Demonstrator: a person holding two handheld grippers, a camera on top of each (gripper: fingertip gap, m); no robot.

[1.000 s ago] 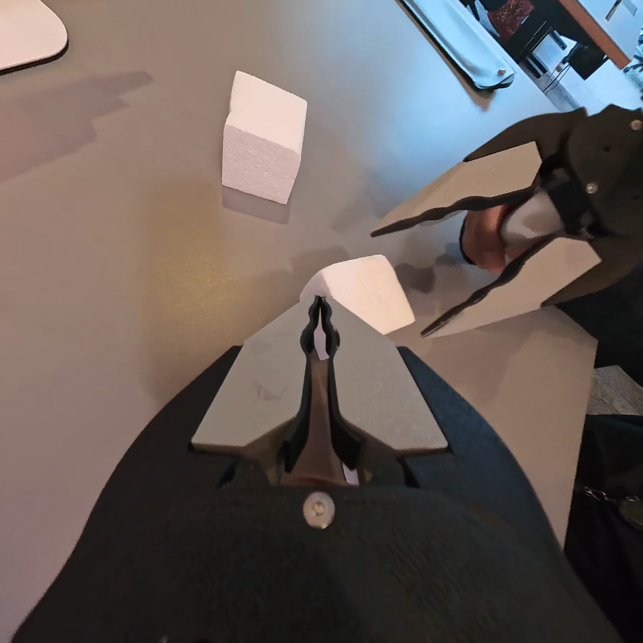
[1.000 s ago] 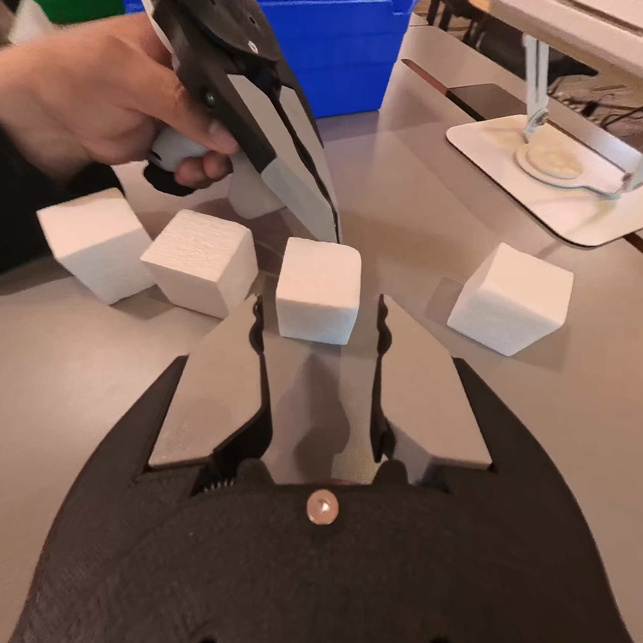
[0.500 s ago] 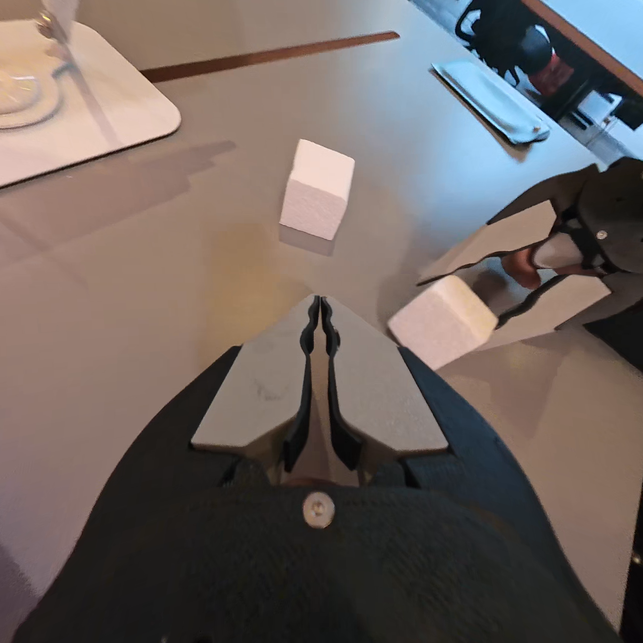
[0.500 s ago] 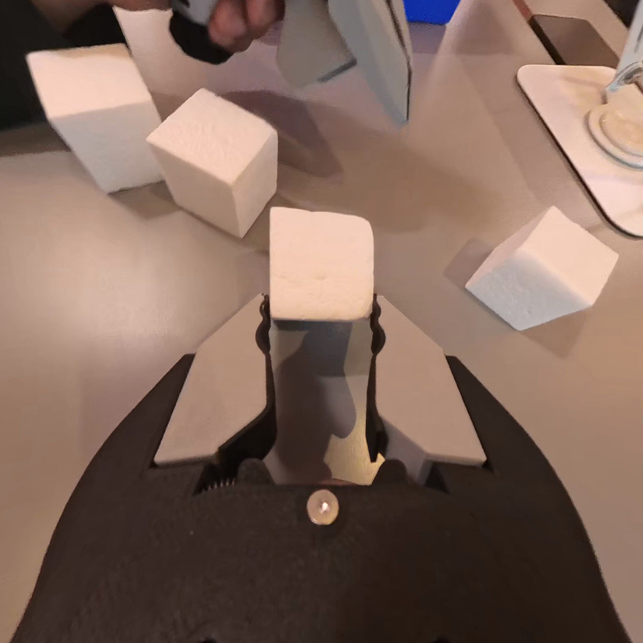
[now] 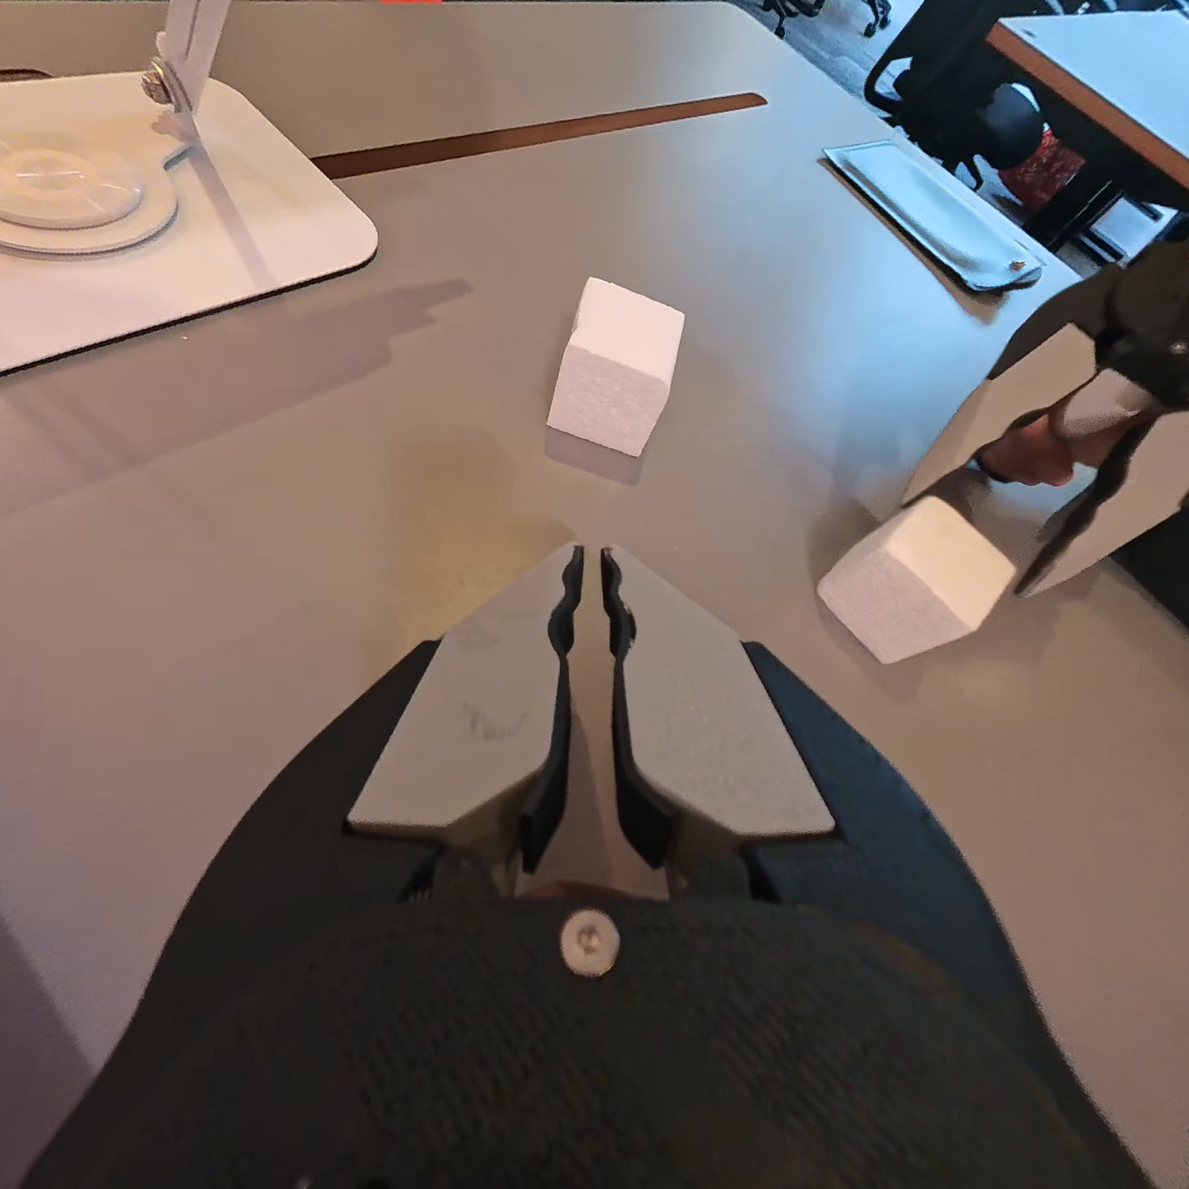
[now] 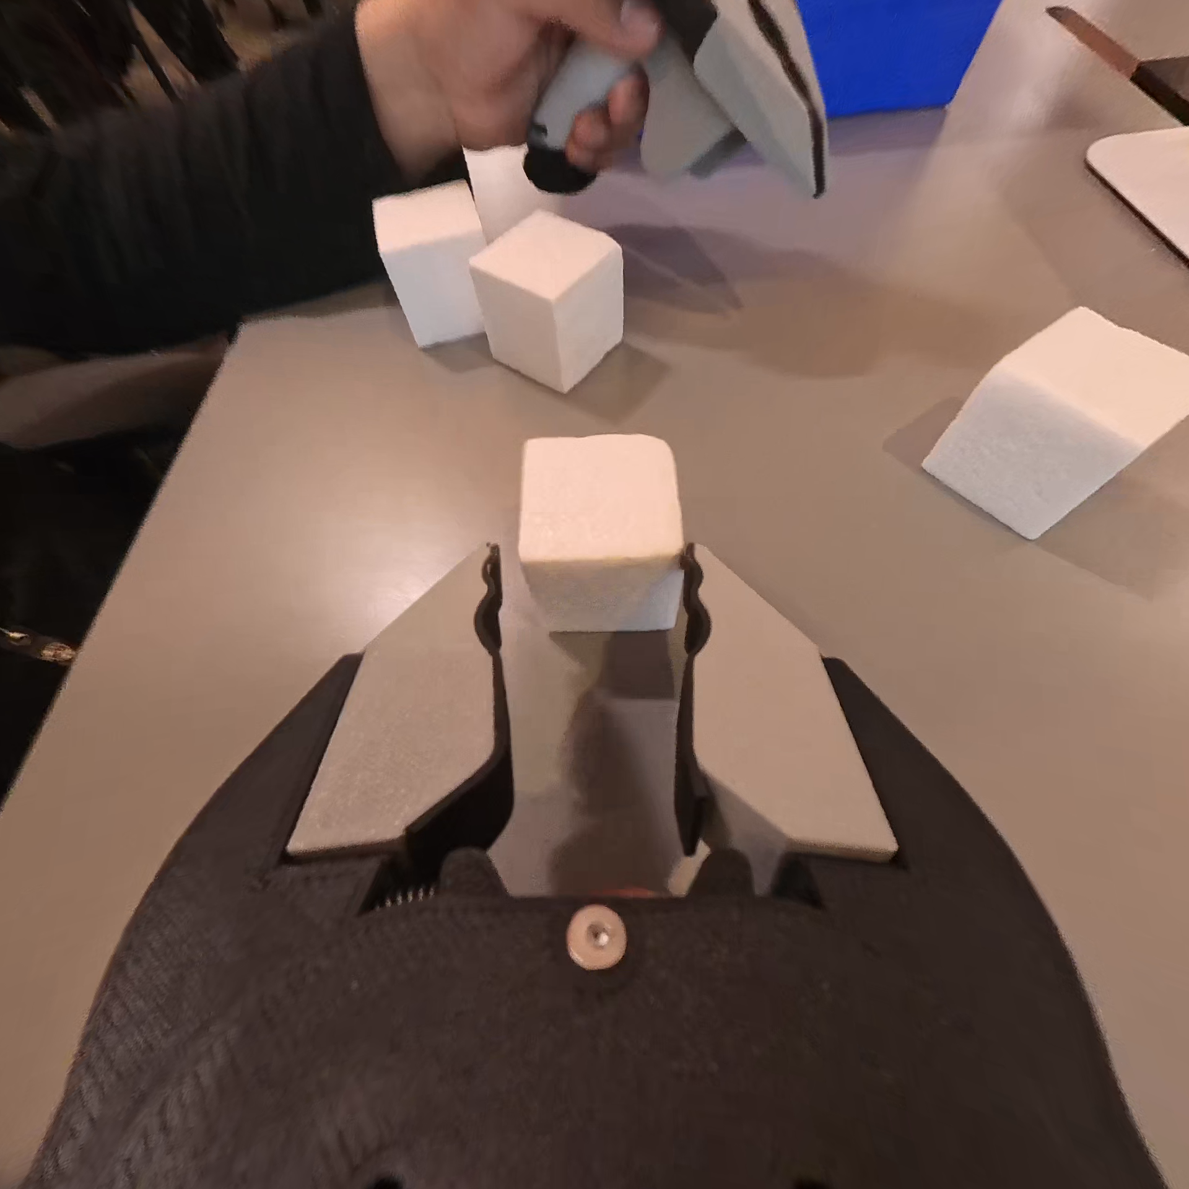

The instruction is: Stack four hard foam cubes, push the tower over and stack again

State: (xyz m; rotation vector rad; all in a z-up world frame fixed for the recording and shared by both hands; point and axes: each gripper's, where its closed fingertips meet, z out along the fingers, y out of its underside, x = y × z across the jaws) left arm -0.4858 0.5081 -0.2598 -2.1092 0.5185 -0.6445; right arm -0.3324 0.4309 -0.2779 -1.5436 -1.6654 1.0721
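Note:
Several white foam cubes lie on the grey table (image 6: 804,360). My right gripper (image 6: 590,553) is shut on one cube (image 6: 598,508), held at its fingertips. In the left wrist view this cube (image 5: 913,579) hangs tilted, just above the table, in the right gripper (image 5: 965,534). My left gripper (image 5: 590,550) is shut and empty, raised above the table. A single cube (image 5: 614,376) sits ahead of it. In the right wrist view the left gripper (image 6: 804,129) is at the top, above two adjoining cubes (image 6: 553,302) (image 6: 431,270). Another cube (image 6: 1055,437) lies at the right.
A white stand base (image 5: 161,212) sits far left on the table. A grey tray (image 5: 926,212) lies at the far right edge. A blue bin (image 6: 888,58) stands behind the cubes. The table's near left edge (image 6: 129,547) runs close to the held cube. A person's sleeve (image 6: 161,212) reaches in. The left gripper's tips are roughly 20 centimetres from the right gripper's.
My right gripper closed on the middle cube and lifted it. My left gripper rose and drew away from that cube, staying shut.

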